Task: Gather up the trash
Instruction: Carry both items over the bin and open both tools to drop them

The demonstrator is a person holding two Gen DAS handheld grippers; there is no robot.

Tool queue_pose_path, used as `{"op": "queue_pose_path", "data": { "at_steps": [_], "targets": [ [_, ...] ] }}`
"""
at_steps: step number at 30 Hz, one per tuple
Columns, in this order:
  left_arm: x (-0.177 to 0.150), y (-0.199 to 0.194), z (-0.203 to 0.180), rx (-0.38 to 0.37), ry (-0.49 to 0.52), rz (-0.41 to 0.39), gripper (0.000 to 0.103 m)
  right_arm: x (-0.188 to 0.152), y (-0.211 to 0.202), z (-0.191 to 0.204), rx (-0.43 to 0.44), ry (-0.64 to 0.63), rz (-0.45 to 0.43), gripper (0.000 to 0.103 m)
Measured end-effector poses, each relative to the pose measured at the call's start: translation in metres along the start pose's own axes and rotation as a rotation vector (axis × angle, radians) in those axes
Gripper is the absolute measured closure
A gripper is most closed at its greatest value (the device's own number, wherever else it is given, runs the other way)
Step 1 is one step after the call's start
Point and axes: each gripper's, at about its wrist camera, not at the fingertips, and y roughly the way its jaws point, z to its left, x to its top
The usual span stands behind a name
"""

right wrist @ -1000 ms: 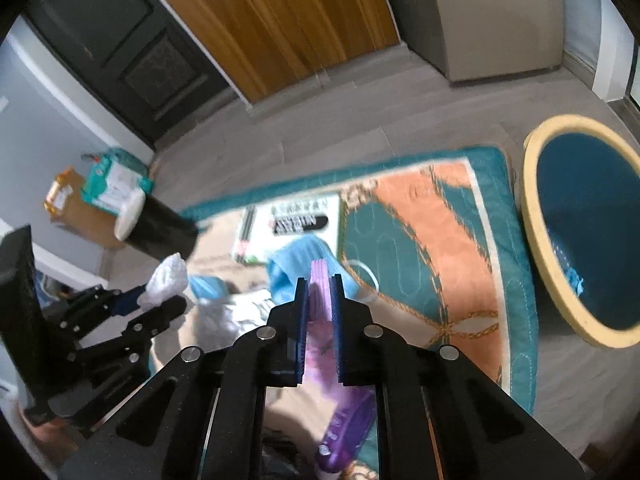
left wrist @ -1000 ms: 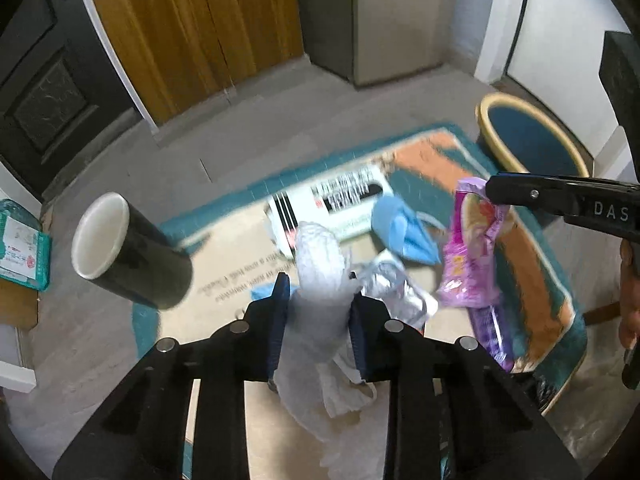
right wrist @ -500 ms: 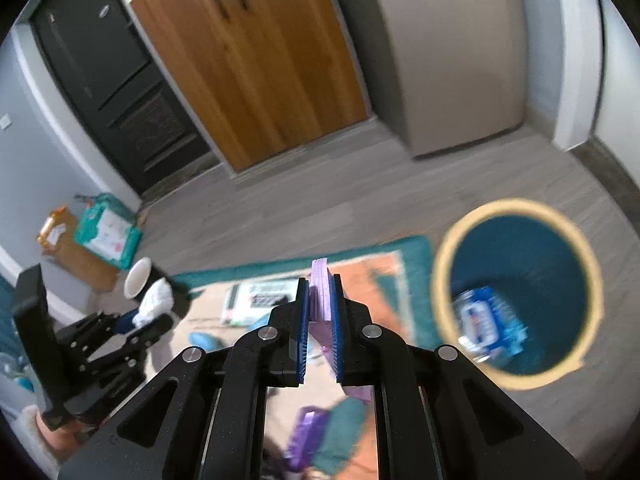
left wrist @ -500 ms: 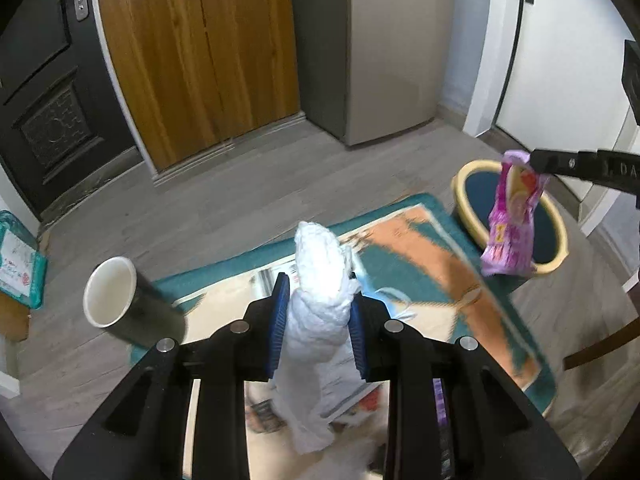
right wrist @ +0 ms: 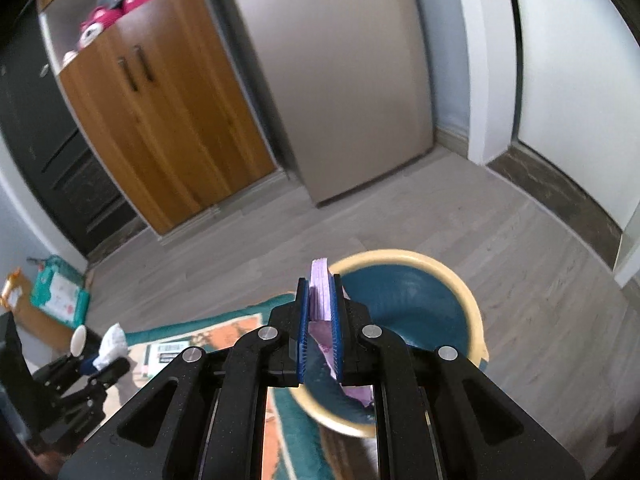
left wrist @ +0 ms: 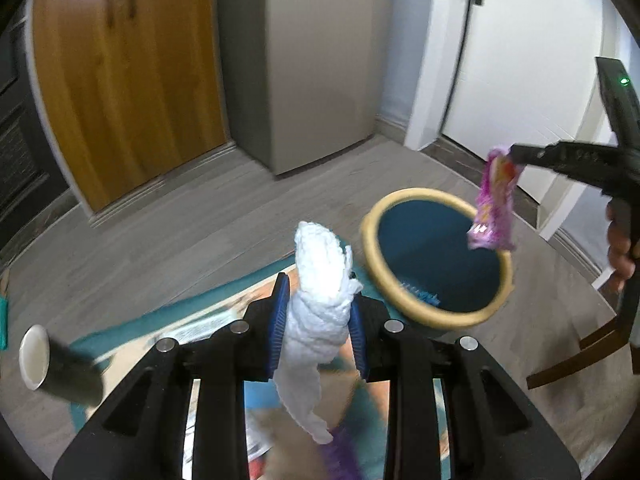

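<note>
My left gripper (left wrist: 318,300) is shut on a crumpled white tissue (left wrist: 320,280), which sticks up past the pads and hangs below them. The round bin (left wrist: 404,200), teal inside with a yellow rim, stands just ahead and right of it. My right gripper (right wrist: 320,300) is shut on a pink-purple wrapper (right wrist: 320,284), held over the near edge of the bin (right wrist: 468,300). In the left wrist view that wrapper (left wrist: 496,200) dangles above the bin's right rim from the right gripper (left wrist: 516,156). The left gripper (right wrist: 106,356) with the tissue shows low on the left in the right wrist view.
A patterned teal and orange rug (right wrist: 224,332) with printed packaging on it lies under both grippers. A black paper cup (left wrist: 52,360) lies on its side at the left. A wooden cabinet (left wrist: 120,80), a grey fridge (right wrist: 340,100) and a chair leg (left wrist: 580,348) ring the floor.
Both grippers lifted off the rug and swung right toward the bin, each keeping its grip. The bin now sits right in front of them, with the wrapper over it.
</note>
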Motion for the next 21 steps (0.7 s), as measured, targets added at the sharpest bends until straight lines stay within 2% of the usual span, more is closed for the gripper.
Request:
{"op": "queue_pose_path", "data": {
  "at_steps": [8,12,16,20,21],
  "targets": [
    [0.031,0.059,-0.072,-0.069,0.109,0.02,0.076,-0.002,0.024,-0.044,-0.038,0.068,0.018,0.092],
    [0.039,0.08,-0.087,-0.08,0.137,0.032,0.076,-0.007,0.034,-0.056,-0.042,0.111,0.042,0.092],
    [0.046,0.093,-0.096,-0.112,0.106,0.035,0.075,-0.009,0.041,-0.068,-0.029,0.164,0.047,0.092],
    [0.05,0.097,-0.103,-0.122,0.109,0.028,0.068,-0.007,0.044,-0.07,-0.015,0.179,0.043,0.092],
    [0.049,0.095,-0.103,-0.115,0.116,0.024,0.062,-0.007,0.045,-0.069,-0.013,0.171,0.044,0.091]
  ]
}}
